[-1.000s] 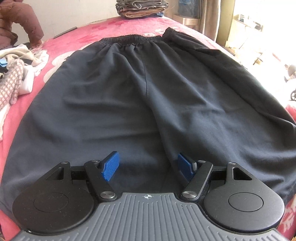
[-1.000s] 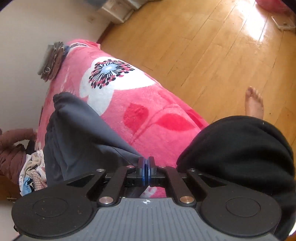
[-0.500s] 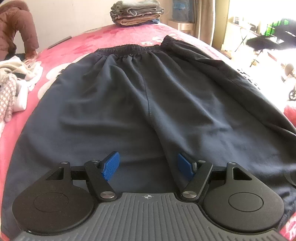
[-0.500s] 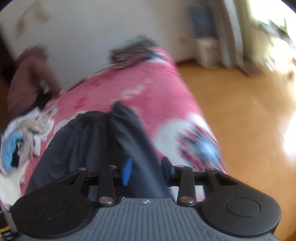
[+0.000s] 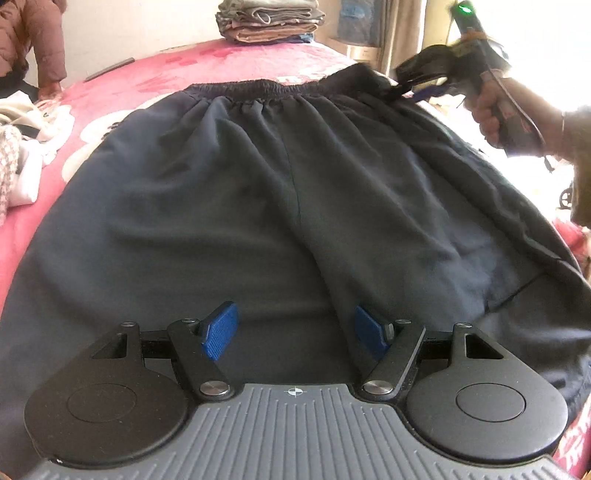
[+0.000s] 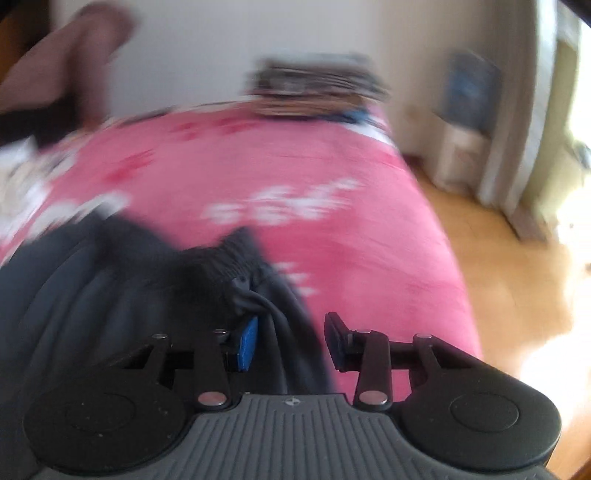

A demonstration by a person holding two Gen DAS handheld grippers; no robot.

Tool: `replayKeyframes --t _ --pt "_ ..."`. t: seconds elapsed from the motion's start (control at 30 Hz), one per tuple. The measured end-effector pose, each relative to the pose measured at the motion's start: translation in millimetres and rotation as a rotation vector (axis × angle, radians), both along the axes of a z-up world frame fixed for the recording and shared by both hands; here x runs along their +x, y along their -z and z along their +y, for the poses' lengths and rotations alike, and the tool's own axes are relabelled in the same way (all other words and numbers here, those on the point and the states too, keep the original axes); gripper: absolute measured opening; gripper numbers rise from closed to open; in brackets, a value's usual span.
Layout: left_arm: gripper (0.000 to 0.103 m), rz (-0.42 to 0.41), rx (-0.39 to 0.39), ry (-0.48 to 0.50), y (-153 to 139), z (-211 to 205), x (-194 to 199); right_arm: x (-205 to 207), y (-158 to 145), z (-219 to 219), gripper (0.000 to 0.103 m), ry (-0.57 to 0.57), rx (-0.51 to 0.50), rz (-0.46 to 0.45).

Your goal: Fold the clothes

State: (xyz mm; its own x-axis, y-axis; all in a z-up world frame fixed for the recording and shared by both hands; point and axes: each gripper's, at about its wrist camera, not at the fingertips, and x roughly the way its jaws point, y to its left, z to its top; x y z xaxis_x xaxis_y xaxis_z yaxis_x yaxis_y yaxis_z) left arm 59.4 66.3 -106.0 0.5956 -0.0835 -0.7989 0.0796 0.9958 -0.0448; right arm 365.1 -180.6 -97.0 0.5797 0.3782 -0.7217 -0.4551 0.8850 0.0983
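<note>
Pink bedspread (image 5: pixel 229 70) carries dark trousers (image 5: pixel 258 192), long axis running bottom to top of frame. Right gripper (image 6: pixel 290 341), jaws spread, straddles the waistband corner (image 6: pixel 236 254); left gripper (image 5: pixel 293 330), jaws spread, hovers at the crotch.

Shorts (image 5: pixel 280 192) lie flat on the bed (image 5: pixel 177 70), pile of folded clothes (image 5: pixel 267 20) behind their waistband, loose laundry heap (image 5: pixel 22 147) off to the shorts' left.
</note>
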Motion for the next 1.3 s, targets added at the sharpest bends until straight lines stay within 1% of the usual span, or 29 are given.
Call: replayKeyframes --t 0.03,0.13,0.23,0.27,0.3,0.33,0.47,0.53,0.6,0.63,0.67,0.7,0.77,0.8,0.83,0.9,0.97,1.0,1.07,1.23,1.3 --pt "0.071 0.002 -0.003 0.002 0.3 1.9 0.3 13.1 2.4 -16.3 0.041 0.070 0.037 0.034" --pt "0.071 0.006 -0.013 0.003 1.3 6.6 1.4 35.2 4.0 -59.3 0.042 0.190 0.229 0.144" --pt "0.071 0.008 -0.013 -0.001 2.9 8.2 0.8 41.4 6.1 -75.1 0.044 0.213 0.349 0.224" --pt "0.071 0.008 -0.013 -0.004 2.6 8.5 0.2 43.2 6.8 -79.9 0.048 0.219 0.387 0.250" --pt "0.071 0.008 -0.013 -0.007 2.3 8.9 -0.4 45.4 4.7 -78.0 0.053 0.208 0.392 0.252" --pt "0.071 0.008 -0.012 -0.010 2.0 9.3 -1.0 47.6 2.2 -75.1 0.055 0.195 0.391 0.249" --pt "0.071 0.000 -0.007 -0.017 -1.4 6.8 -4.7 56.4 -8.0 -63.4 0.057 0.141 0.386 0.238" --pt "0.071 0.002 -0.003 -0.018 -1.1 5.8 -3.9 57.3 -18.1 -54.8 0.059 0.071 0.361 0.205" --pt "0.071 0.004 0.001 -0.020 -0.1 4.9 -2.6 58.3 -24.9 -43.4 0.069 -0.021 0.336 0.192" --pt "0.071 0.005 0.002 -0.021 0.6 4.5 -1.7 59.8 -23.7 -41.0 0.072 -0.036 0.327 0.192" --pt "0.071 0.006 0.003 -0.020 1.3 3.9 -1.3 61.4 -21.7 -39.1 0.078 -0.045 0.318 0.193" --pt "0.071 0.007 0.005 -0.019 1.9 3.2 -0.9 63.0 -19.8 -37.2 0.081 -0.055 0.309 0.194" --pt "0.071 0.010 0.010 -0.018 3.1 1.9 -0.1 66.3 -15.8 -33.5 0.081 -0.075 0.291 0.195" --pt "0.071 0.012 0.013 -0.019 3.8 1.3 0.3 67.9 -13.8 -31.6 0.077 -0.085 0.282 0.196" --pt "0.071 0.014 0.016 -0.019 4.5 0.7 0.6 69.5 -11.8 -29.7 0.071 -0.094 0.273 0.197" --pt "0.071 0.020 0.020 -0.020 5.9 -0.2 1.5 72.8 -7.9 -26.0 0.037 -0.114 0.255 0.198" --pt "0.071 0.026 0.020 -0.020 7.3 -1.0 2.6 76.0 -3.9 -22.2 0.020 -0.134 0.237 0.200" --pt "0.071 0.030 0.021 -0.018 8.0 -1.7 3.5 77.6 -1.9 -20.3 0.015 -0.143 0.228 0.201" --pt "0.071 0.037 0.024 -0.014 9.6 -3.2 5.2 80.9 2.0 -16.6 0.011 -0.163 0.209 0.202" --pt "0.072 0.048 0.029 -0.014 13.7 -5.1 6.9 96.1 12.2 -17.1 0.011 -0.138 0.214 0.197" --pt "0.073 0.048 0.035 -0.018 14.6 -5.3 7.0 102.9 19.9 -17.6 0.014 -0.117 0.217 0.225"
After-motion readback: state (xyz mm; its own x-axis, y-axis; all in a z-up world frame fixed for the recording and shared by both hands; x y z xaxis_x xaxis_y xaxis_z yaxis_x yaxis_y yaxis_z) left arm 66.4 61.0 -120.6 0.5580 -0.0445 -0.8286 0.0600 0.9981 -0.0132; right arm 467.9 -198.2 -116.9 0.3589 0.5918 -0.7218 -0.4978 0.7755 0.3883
